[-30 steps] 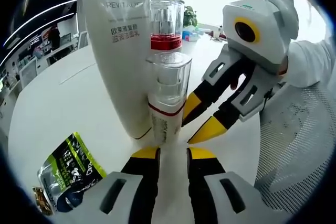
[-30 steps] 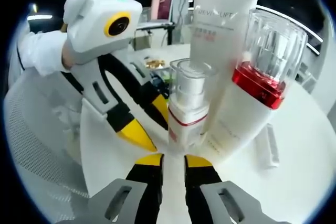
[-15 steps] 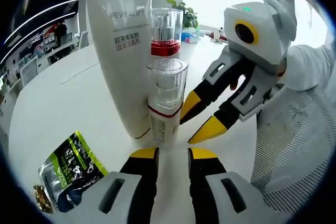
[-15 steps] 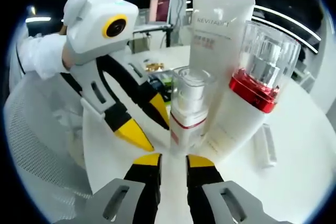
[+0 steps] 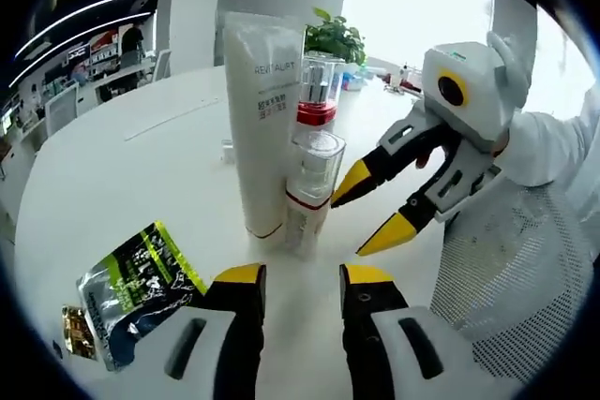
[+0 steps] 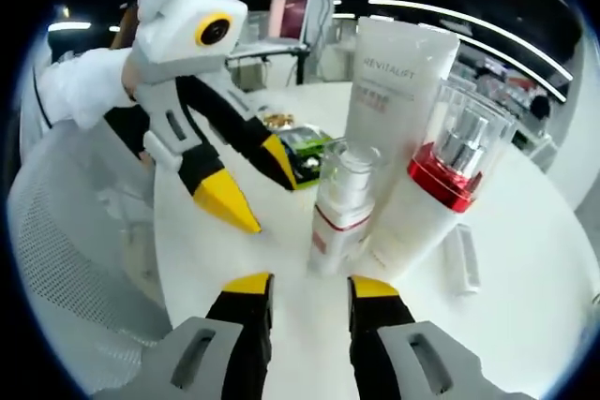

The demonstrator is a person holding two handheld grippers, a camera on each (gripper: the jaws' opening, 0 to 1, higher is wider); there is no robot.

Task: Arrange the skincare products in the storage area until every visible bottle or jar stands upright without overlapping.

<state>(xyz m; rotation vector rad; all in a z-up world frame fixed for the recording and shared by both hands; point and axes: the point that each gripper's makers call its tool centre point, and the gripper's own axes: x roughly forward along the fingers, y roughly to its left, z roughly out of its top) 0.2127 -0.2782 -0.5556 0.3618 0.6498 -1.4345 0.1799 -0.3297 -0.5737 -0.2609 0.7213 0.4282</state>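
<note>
— Upright on white table [image 5: 112, 166]: tall white tube [image 5: 261, 119], red-collared pump bottle [image 5: 317, 91] behind, small clear-capped bottle [image 5: 307, 189] in front, all clustered, touching or nearly so.
— Lying flat nearby: green-and-black sachet [image 5: 141, 288].
— Left gripper [image 5: 298, 278]: jaws parted, holding nothing, just short of small bottle.
— Right gripper [image 6: 305, 288]: likewise parted, empty.

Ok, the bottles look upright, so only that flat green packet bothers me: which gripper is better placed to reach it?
Left, probably. The green packet lies on the table just beside the left gripper, whose jaws are open. From the right gripper, also open, it lies farther off, past the left gripper.
</note>
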